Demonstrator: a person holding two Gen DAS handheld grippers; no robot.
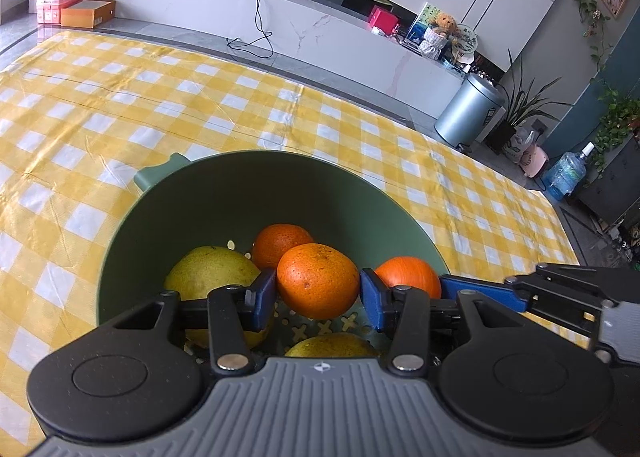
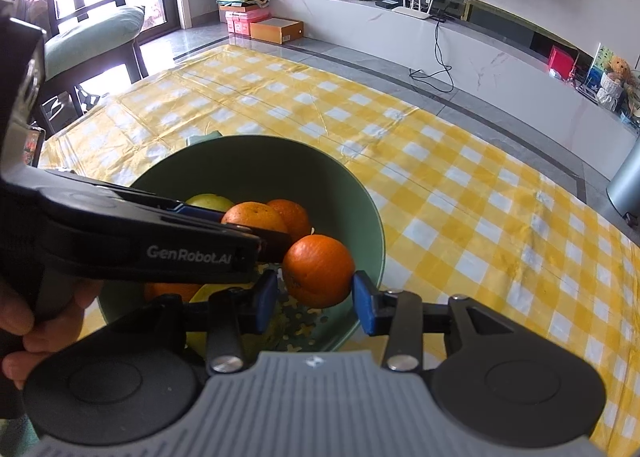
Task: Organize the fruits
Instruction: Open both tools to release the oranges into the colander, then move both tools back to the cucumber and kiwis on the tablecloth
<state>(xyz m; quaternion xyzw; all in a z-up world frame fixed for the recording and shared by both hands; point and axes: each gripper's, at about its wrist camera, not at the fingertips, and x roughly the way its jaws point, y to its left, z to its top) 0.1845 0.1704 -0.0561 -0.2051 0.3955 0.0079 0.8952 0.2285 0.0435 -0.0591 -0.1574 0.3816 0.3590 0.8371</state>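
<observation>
A green colander bowl (image 1: 224,193) stands on the yellow checked cloth and holds oranges and yellow-green pears. My left gripper (image 1: 318,291) is over the bowl, its blue pads against an orange (image 1: 316,279). A second orange (image 1: 280,243) lies behind it and a pear (image 1: 208,277) to the left. My right gripper (image 2: 316,293) is over the same bowl (image 2: 256,165), its pads against another orange (image 2: 318,269). That orange also shows in the left wrist view (image 1: 412,275). The left gripper crosses the right wrist view (image 2: 168,241).
The checked cloth (image 1: 120,105) covers the floor all around the bowl. A white TV bench (image 1: 320,29) runs along the back. A metal bin (image 1: 468,109) and potted plants stand at the right. A chair (image 2: 92,37) stands at the far left.
</observation>
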